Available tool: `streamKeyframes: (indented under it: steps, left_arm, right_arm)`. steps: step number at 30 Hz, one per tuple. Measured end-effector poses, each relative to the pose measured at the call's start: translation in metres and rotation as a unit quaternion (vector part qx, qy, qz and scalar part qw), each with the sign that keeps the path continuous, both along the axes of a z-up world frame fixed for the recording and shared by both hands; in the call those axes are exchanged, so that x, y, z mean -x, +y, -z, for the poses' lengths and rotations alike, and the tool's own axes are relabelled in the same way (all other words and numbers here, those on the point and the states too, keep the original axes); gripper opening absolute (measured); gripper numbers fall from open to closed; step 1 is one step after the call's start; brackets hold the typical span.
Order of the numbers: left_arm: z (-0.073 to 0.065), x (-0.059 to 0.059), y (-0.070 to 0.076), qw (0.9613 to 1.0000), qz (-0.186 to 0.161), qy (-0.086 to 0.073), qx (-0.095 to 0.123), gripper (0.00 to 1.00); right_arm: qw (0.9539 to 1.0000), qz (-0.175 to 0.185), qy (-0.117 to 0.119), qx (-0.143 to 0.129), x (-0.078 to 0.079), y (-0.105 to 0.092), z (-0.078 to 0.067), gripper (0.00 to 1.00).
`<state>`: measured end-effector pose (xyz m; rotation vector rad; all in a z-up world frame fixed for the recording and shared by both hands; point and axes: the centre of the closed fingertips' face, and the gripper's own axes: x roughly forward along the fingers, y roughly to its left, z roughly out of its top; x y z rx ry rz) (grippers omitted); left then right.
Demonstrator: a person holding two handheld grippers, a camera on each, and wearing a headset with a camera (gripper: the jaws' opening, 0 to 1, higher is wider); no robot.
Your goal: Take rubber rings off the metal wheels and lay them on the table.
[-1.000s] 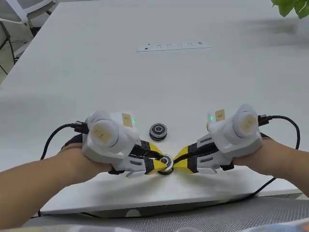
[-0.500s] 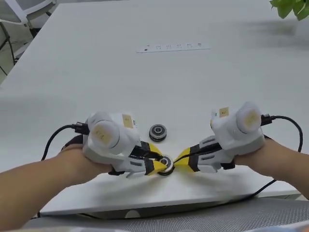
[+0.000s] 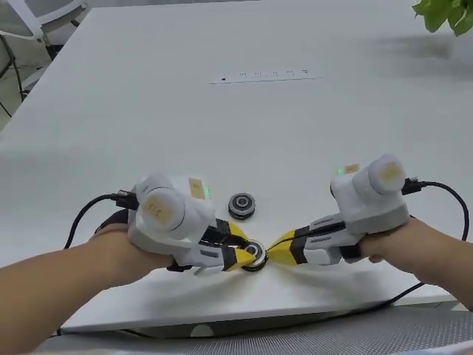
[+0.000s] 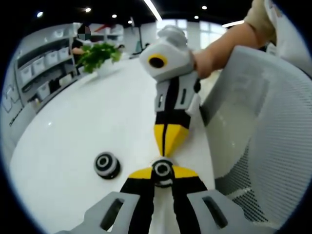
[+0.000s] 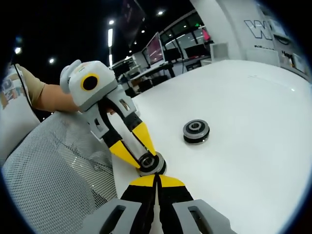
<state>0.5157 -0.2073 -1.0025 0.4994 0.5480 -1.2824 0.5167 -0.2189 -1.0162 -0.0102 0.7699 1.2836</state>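
White desk [image 3: 295, 133] runs out ahead of me, with one socket strip [image 3: 266, 75] lying flat far back and one plant [image 3: 443, 13] at the far right corner. I count two wheels. One wheel [image 3: 253, 252] is held just above the near edge, between my two grippers. The other wheel [image 3: 242, 205] lies flat on the desk just beyond it, apart from both grippers, with a dark ring [image 5: 196, 140] around it.

The left gripper [image 3: 242, 256] comes in from the left. In its own view its two yellow fingers [image 4: 142, 173] sit on either side of the held wheel [image 4: 162, 171], clamped on it. The right gripper [image 3: 272, 250] comes in from the right, and its fingers [image 5: 156, 181] are pressed together with their tips touching the rim of that wheel [image 5: 151, 163]. I cannot tell whether they nip rubber between them.

Both gripper views show one grey mesh chair [image 4: 258, 136] at the desk's edge. A black cable trails from each gripper.
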Motion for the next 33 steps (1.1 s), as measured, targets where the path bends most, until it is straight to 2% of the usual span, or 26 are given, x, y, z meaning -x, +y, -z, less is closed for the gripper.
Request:
streamKeyframes:
  steps: [4, 5, 7, 9, 17, 33]
  left_arm:
    - [0.000, 0.000, 0.000, 1.0000, -0.002, -0.001, -0.001, 0.13]
    - [0.000, 0.000, -0.001, 1.0000, -0.003, -0.001, -0.001, 0.13]
    - [0.000, -0.001, -0.001, 1.0000, -0.005, -0.001, -0.001, 0.13]
    - [0.000, -0.001, -0.001, 1.0000, -0.006, -0.001, -0.002, 0.13]
    - [0.001, -0.002, -0.001, 0.9999, -0.009, -0.003, -0.003, 0.13]
    - [0.001, -0.002, -0.002, 0.9999, -0.012, 0.000, -0.006, 0.12]
  right_arm:
    - [0.9997, 0.014, 0.014, -0.012, 0.001, 0.002, -0.003, 0.00]
    - [0.9988, 0.027, 0.022, -0.034, -0.001, 0.005, -0.010, 0.00]
    - [0.9983, 0.034, 0.032, -0.034, 0.000, 0.005, -0.010, 0.00]
    - [0.9987, 0.029, 0.025, -0.032, 0.002, 0.006, -0.011, 0.00]
    - [0.9971, 0.041, 0.045, -0.047, 0.000, 0.007, -0.012, 0.00]
    - [0.9971, 0.030, 0.044, -0.054, 0.000, 0.008, -0.015, 0.00]
